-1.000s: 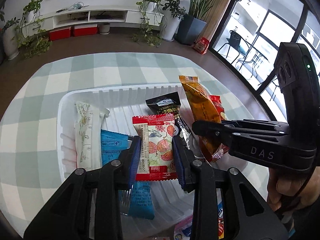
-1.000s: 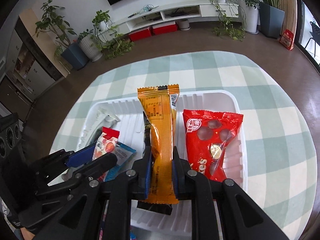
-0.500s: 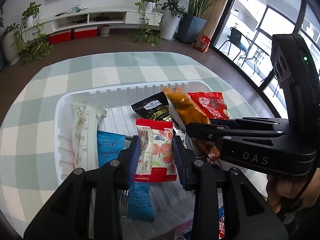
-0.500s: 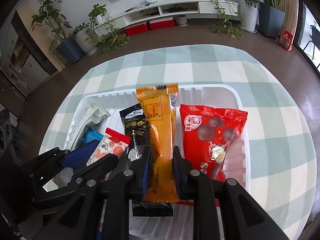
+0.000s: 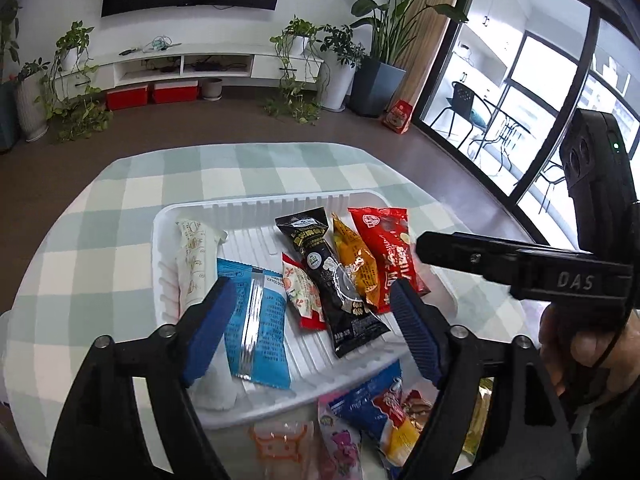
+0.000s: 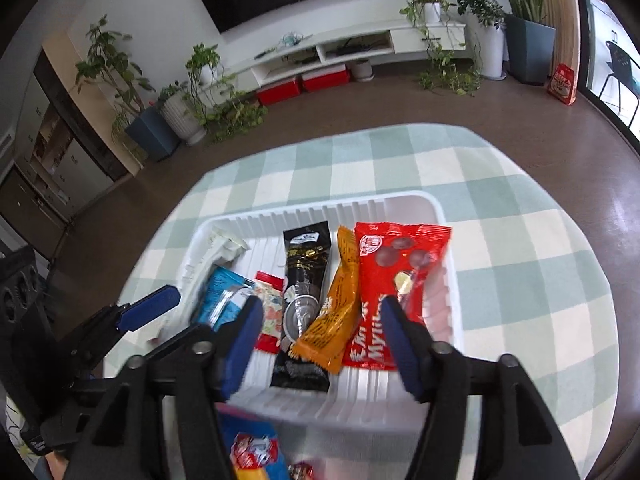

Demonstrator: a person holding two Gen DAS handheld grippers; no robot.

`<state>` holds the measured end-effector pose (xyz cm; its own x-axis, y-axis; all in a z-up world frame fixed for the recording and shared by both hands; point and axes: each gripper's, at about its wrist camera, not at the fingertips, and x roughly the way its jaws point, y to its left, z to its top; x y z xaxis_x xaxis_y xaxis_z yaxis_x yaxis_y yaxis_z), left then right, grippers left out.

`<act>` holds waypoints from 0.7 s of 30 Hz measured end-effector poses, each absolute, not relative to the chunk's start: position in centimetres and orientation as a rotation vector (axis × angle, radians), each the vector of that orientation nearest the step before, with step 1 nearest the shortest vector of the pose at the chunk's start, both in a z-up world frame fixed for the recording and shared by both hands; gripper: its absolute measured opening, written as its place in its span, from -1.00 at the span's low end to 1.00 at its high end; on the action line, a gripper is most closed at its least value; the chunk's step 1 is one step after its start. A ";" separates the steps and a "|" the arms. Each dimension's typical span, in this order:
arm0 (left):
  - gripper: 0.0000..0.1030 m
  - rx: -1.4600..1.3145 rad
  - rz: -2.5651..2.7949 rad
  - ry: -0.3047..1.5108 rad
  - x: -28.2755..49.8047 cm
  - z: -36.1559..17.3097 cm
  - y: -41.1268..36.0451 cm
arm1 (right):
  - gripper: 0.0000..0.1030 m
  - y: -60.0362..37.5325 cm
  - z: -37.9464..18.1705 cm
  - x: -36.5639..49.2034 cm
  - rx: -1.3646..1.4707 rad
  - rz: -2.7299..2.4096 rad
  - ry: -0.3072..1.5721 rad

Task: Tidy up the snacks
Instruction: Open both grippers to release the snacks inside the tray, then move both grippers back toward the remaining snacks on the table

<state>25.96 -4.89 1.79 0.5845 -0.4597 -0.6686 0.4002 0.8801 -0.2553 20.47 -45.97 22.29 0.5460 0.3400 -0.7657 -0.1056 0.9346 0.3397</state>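
Note:
A white ribbed tray (image 5: 276, 200) (image 6: 320, 204) holds a row of snacks: a white packet (image 5: 194, 256), a blue packet (image 5: 256, 320), a small red-and-white fruit packet (image 5: 304, 292) (image 6: 268, 300), a black packet (image 5: 332, 276) (image 6: 306, 272), an orange packet (image 5: 356, 264) (image 6: 340, 312) and a red packet (image 5: 390, 248) (image 6: 400, 256). My left gripper (image 5: 311, 286) hovers above the fruit packet, jaws opening, pads touching nothing. My right gripper (image 6: 320, 304) hangs above the orange packet, jaws likewise opening and free of it.
The tray sits on a round table with a green-and-white checked cloth (image 5: 120, 240). Several loose snack packets (image 5: 372, 412) (image 6: 252, 452) lie on the cloth at the tray's near edge. A person's hand (image 5: 580, 344) holds the right gripper's handle.
Both grippers were shut on packets, the left on the fruit packet, the right on the orange one. Both have opened, let go and pulled back upward; the packets now lie in the tray.

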 end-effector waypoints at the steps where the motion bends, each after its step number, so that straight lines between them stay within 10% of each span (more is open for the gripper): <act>1: 0.72 -0.078 -0.504 0.791 25.0 2.3 -4.6 | 0.62 -46.5 23.0 19.4 0.293 0.280 0.937; 6: 0.99 -0.095 -0.514 0.761 19.0 3.2 -2.3 | 0.84 -47.9 24.9 13.2 0.375 0.348 0.860; 21: 0.99 -0.149 -0.478 0.817 3.6 -4.0 0.7 | 0.89 -48.3 20.4 -3.3 0.403 0.315 0.827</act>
